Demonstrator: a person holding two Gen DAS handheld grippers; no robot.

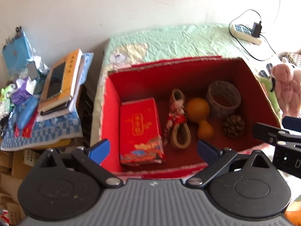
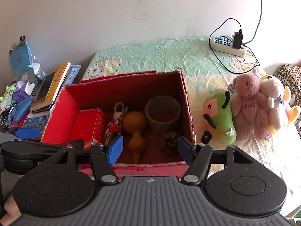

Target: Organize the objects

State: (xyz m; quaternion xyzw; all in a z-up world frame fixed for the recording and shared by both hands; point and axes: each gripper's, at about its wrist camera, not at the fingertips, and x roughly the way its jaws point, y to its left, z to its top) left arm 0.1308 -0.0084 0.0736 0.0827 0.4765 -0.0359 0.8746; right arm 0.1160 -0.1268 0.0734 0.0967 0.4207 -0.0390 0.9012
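Observation:
An open red cardboard box (image 1: pixel 111 101) (image 2: pixel 62 109) stands on a green bedsheet. Inside lie a small red carton (image 1: pixel 140 130) (image 2: pixel 88 126), a beige strap with red-white cord (image 1: pixel 178 120) (image 2: pixel 114 124), an orange gourd (image 1: pixel 200 113) (image 2: pixel 134 126), a woven ring basket (image 1: pixel 223 98) (image 2: pixel 162 111) and a pine cone (image 1: pixel 234 126) (image 2: pixel 169 143). My left gripper (image 1: pixel 153 148) is open and empty above the box's near edge. My right gripper (image 2: pixel 150 148) is open and empty, also at the near edge. Plush toys lie right of the box: green (image 2: pixel 219 118), pink bear (image 2: pixel 248 103) (image 1: pixel 286 86) and a pale one (image 2: pixel 276 105).
A power strip (image 2: pixel 228 46) (image 1: pixel 246 33) with a plugged charger and cables lies at the sheet's far right. Left of the bed a side surface holds stacked books (image 1: pixel 60 82) (image 2: pixel 50 86), a blue bag (image 1: pixel 17 54) and small clutter. A white wall is behind.

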